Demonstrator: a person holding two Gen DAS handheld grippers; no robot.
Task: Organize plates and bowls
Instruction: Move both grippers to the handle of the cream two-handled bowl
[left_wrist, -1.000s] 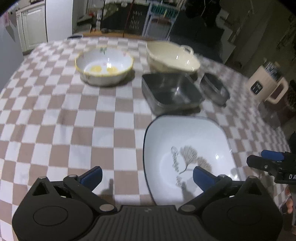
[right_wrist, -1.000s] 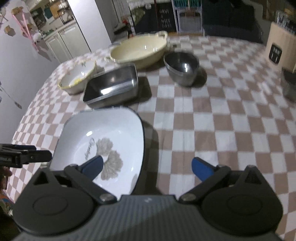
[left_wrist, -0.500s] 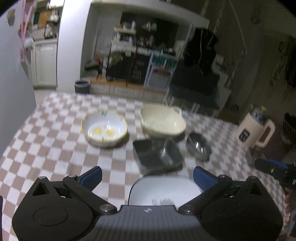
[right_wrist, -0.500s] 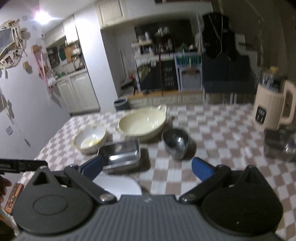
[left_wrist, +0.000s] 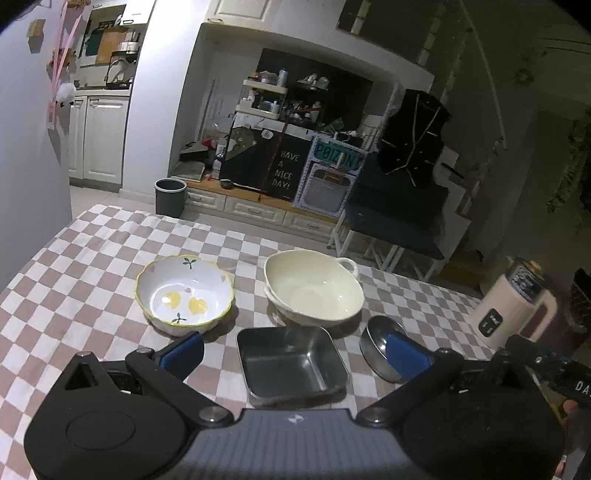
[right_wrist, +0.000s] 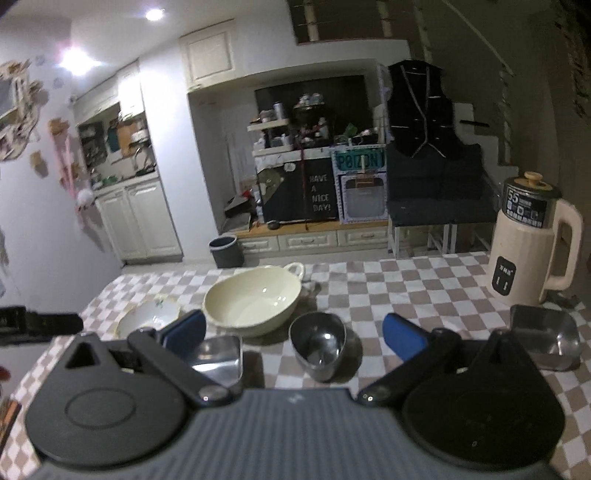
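On the checked tablecloth (left_wrist: 85, 280) stand a yellow-rimmed bowl with lemon print (left_wrist: 184, 291), a cream two-handled bowl (left_wrist: 314, 295), a square steel dish (left_wrist: 291, 363) and a small round steel bowl (left_wrist: 375, 349). My left gripper (left_wrist: 293, 350) hovers open and holds nothing, near the front of the square dish. In the right wrist view the cream bowl (right_wrist: 253, 299), round steel bowl (right_wrist: 319, 341), square dish (right_wrist: 218, 356) and lemon bowl (right_wrist: 149, 319) lie ahead of my open, empty right gripper (right_wrist: 293, 334). The white square plate is hidden from both views.
A cream electric jug (right_wrist: 528, 254) stands at the table's right edge, with another steel container (right_wrist: 543, 339) in front of it. The other gripper shows at each view's side (left_wrist: 546, 365) (right_wrist: 37, 325). A bin (right_wrist: 226, 252) and cabinets lie beyond the table.
Both cameras have tilted up and drawn back from the table. The white square plate has dropped out of sight under the gripper bodies, and the room behind now shows.
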